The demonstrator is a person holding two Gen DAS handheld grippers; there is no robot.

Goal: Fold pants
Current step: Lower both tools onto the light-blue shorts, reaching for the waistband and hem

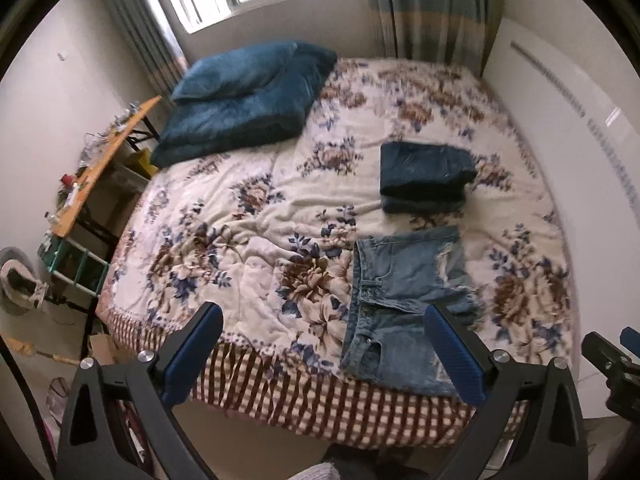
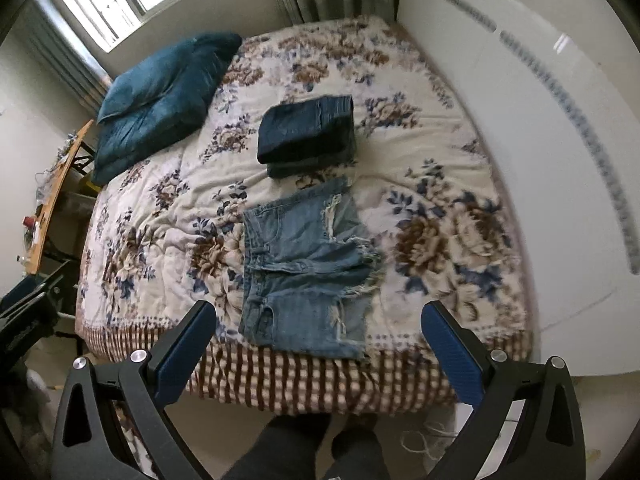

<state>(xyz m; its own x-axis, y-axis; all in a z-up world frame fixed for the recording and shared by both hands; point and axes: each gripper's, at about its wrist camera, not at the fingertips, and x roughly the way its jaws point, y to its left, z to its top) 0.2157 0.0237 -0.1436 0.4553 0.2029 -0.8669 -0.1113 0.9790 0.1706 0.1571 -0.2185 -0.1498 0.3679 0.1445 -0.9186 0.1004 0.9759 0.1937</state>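
Denim shorts (image 2: 304, 268) lie flat at lower centre of bed (image 2: 440, 184), w/ folded dark pants (image 2: 308, 136) just above. Left gripper (image 1: 320, 356) & right gripper (image 2: 316, 350) both spread wide, holding nothing.

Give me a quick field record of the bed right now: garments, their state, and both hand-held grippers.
unfolded garment: light denim shorts, spread flat near the bed's front edge
folded garment: dark jeans, stacked just behind the shorts
bedding: floral blanket; blue pillow at far left corner
left hand-held gripper: open, off the bed, holding nothing
right hand-held gripper: open, off the bed, holding nothing
fold status: shorts not yet started
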